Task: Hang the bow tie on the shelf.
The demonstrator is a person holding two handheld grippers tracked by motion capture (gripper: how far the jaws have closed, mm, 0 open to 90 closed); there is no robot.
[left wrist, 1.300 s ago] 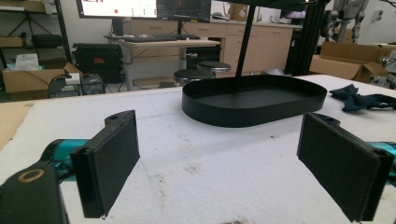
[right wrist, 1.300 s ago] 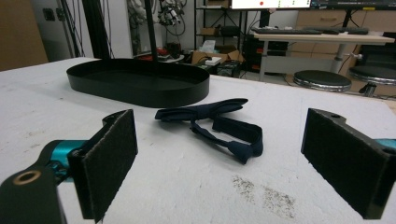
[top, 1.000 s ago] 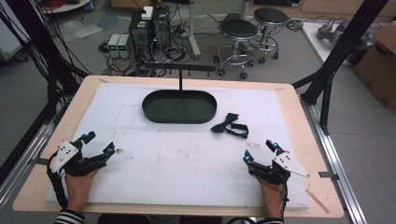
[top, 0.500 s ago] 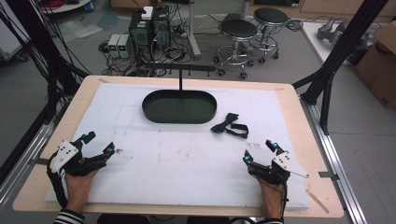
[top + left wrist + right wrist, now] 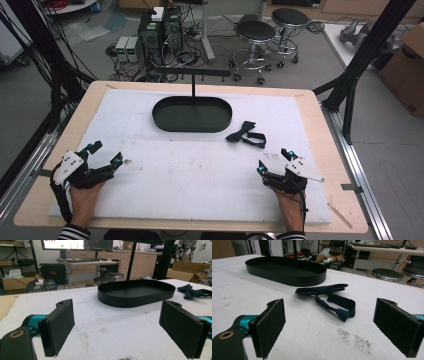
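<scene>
Hands low on tabletop (image 5: pixel 150 200), I hold left hand-held gripper (image 5: pixel 104 155) and right hand-held gripper (image 5: pixel 274 161), both jaws wide apart, empty. Bow tie (image 5: pixel 246 134) lies ahead of right one, just beside tray (image 5: pixel 192 125), apart.

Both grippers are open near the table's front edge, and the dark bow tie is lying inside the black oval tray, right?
Not quite. The bow tie lies on the white mat, outside the black oval tray and to its right, as the high view shows. The left gripper and right gripper are indeed open near the front edge.
</scene>
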